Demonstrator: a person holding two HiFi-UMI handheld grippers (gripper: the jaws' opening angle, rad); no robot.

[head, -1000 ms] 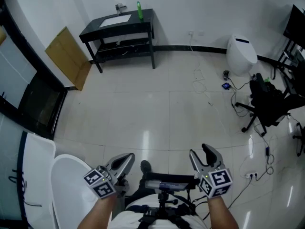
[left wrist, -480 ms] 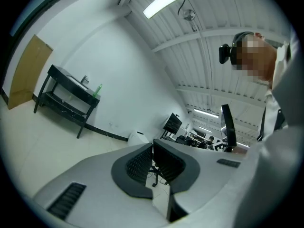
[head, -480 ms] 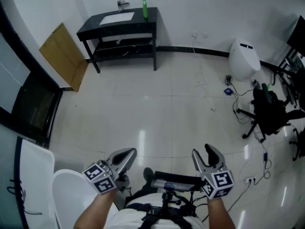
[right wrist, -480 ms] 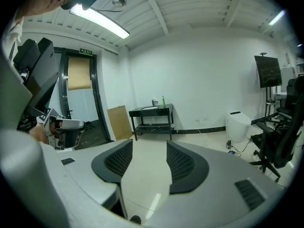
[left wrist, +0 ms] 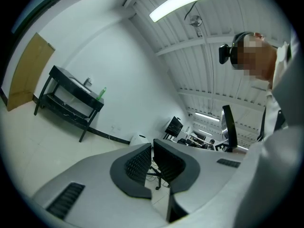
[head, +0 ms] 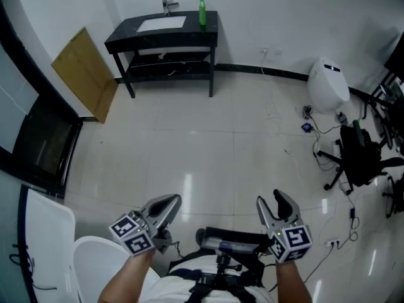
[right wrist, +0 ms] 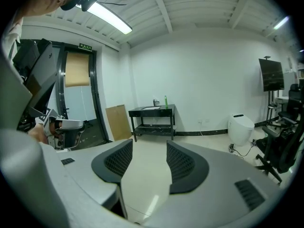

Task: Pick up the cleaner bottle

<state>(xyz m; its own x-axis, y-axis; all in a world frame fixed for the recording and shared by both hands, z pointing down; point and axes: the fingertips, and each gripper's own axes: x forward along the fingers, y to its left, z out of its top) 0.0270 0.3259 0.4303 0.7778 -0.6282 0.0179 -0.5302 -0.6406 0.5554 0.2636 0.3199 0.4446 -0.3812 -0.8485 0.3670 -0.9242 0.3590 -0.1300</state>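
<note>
Left jaws: your left gripper [left wrist: 152, 151] is drawn nearly together, leaving a thin slit with nothing in it.
Right jaws: your right gripper [right wrist: 148, 150] stands released, with only floor showing between.
Bottle: the green cleaner bottle [head: 202, 12] stands upright on the black bench [head: 126, 41] at the far wall, well apart from both grippers.
Progress: nothing grasped; you have the approach, grasp and lift all left to do.

A black table [head: 126, 41] with a white basin [head: 163, 24] and a faucet [head: 168, 5] is seen against the far wall. A brown board [head: 85, 74] is leaned on the wall just beside it. A white toilet [head: 328, 87], loose cables [head: 273, 113] and a black office chair [head: 360, 156] are seen at the right.
</note>
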